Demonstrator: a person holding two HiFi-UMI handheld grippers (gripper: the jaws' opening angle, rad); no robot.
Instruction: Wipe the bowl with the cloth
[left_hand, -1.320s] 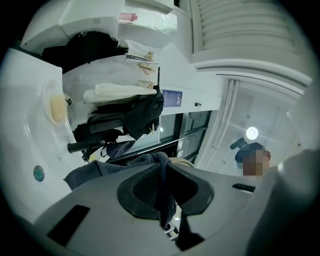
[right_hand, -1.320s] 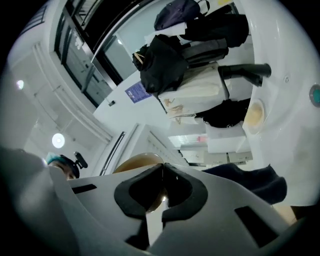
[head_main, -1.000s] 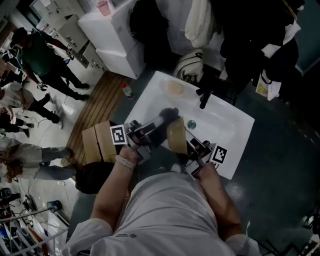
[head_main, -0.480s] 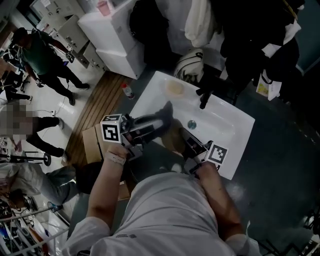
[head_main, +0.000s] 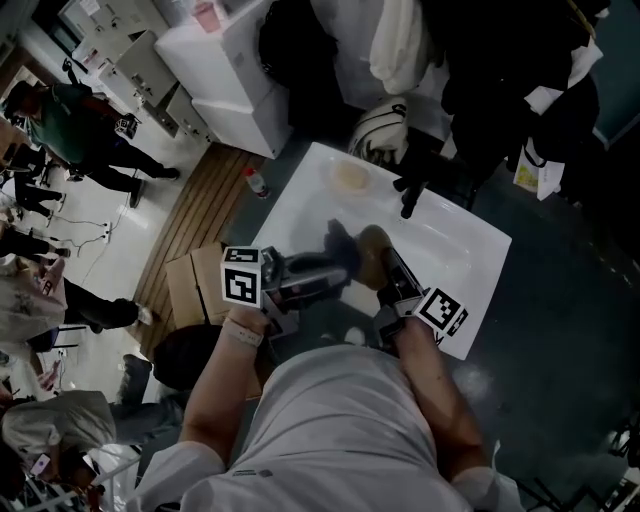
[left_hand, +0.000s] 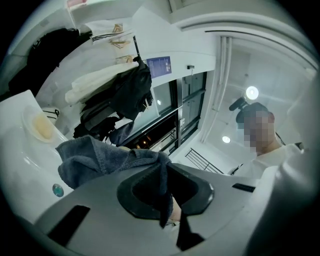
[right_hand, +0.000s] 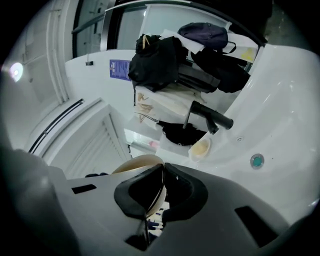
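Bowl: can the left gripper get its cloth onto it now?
Likely yes: the cloth in the left gripper sits beside the bowl, held at its rim by the right gripper; nothing stands between.

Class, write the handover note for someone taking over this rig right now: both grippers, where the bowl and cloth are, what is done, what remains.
Left gripper: shut on the dark cloth, which bunches out ahead of the jaws.
Right gripper: shut on the rim of the tan bowl.
Place: both are held over the white sink, cloth next to bowl; contact unclear.
Done: both things are in hand.
Left: wipe the bowl; how much is already wiped cannot be told.
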